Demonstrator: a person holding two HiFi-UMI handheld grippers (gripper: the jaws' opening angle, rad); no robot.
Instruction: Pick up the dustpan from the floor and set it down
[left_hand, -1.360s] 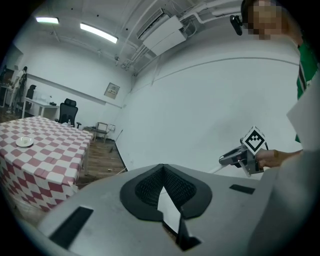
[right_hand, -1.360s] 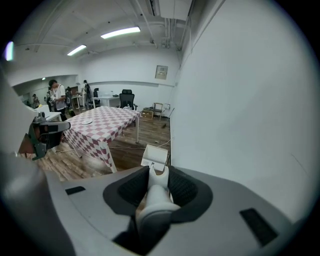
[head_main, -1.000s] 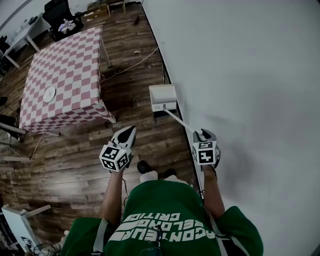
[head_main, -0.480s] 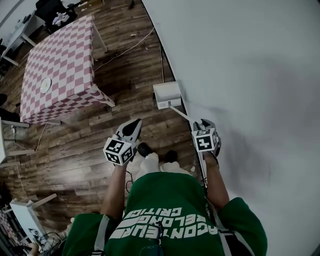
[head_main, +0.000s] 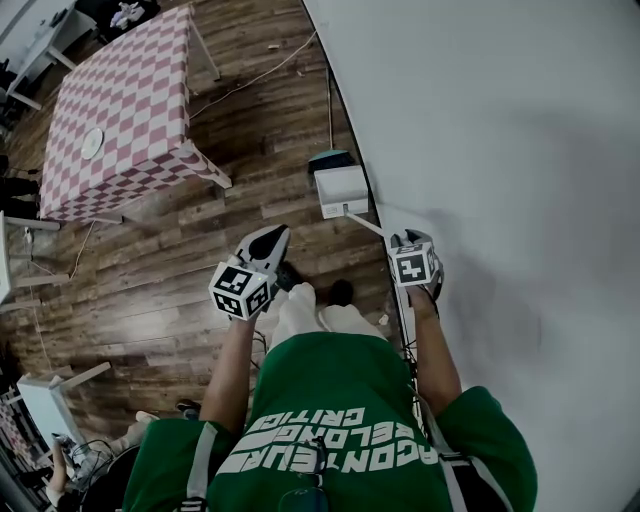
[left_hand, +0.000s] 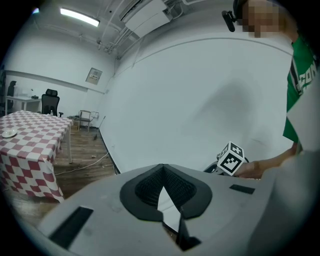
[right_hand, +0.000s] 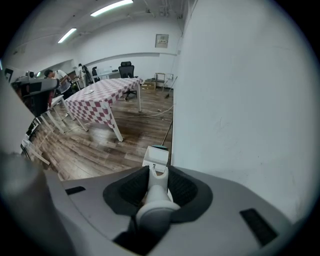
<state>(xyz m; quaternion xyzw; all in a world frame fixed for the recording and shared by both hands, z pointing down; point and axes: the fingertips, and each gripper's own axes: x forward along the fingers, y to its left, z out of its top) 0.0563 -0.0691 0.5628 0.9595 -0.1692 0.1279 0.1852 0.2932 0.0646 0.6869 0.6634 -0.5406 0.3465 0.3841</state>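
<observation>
Jaws of the right gripper (right_hand: 159, 172) are clamped on the handle (right_hand: 156, 195) of the dustpan (head_main: 341, 190); the left gripper (left_hand: 161, 172) is held closed, empty. Farther off, the white pan is seen low beside the wall (head_main: 480, 150).

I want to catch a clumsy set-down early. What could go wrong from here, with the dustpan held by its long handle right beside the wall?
1. The right claw grips the dustpan only near the top end of its long handle. With the pan so far from the grip, it may swing or twist.
2. The pan sits close to the wall, with a teal broom head just beyond it. It might knock either one on the way down.
</observation>
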